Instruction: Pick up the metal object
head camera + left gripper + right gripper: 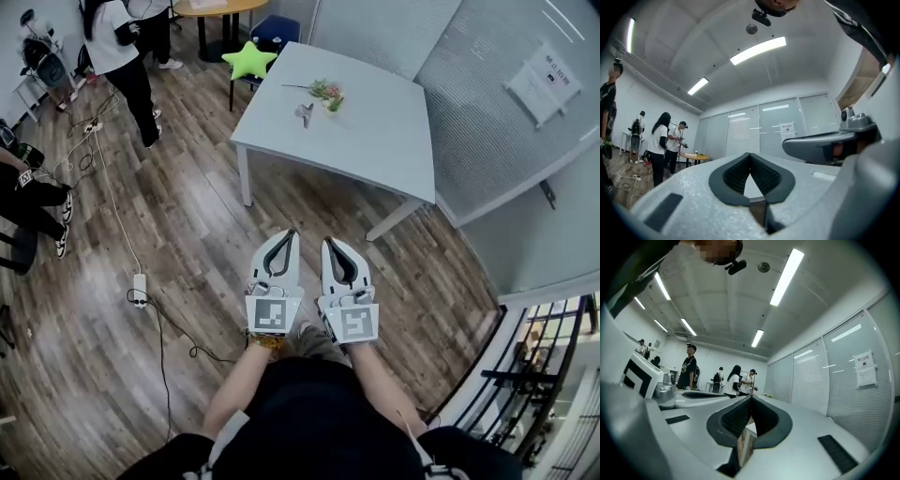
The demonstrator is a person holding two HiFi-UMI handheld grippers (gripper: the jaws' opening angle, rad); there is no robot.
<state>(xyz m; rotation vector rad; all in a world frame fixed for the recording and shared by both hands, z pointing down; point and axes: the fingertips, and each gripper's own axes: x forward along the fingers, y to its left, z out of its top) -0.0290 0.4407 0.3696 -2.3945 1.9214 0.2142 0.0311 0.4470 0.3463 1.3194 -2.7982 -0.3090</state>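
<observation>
The metal object (pixel 305 114) lies small and grey on the light grey table (pixel 375 131), beside a small bunch of flowers (pixel 326 92). Both grippers are held side by side over the wooden floor, close to the person's body and well short of the table. My left gripper (pixel 292 232) is shut with nothing between its fingers; its dark pads meet at the tips (pixel 750 154). My right gripper (pixel 327 242) is shut and empty too, its tips (pixel 751 397) touching. Both gripper views point up at the ceiling and walls, so the metal object is not in them.
A green star cushion (pixel 248 59) sits on a chair at the table's far corner. Cables and a power strip (pixel 139 286) run over the floor at left. People (pixel 122 56) stand at the upper left near a round wooden table (pixel 220 7). A partition wall (pixel 506 103) and a railing (pixel 544 375) are on the right.
</observation>
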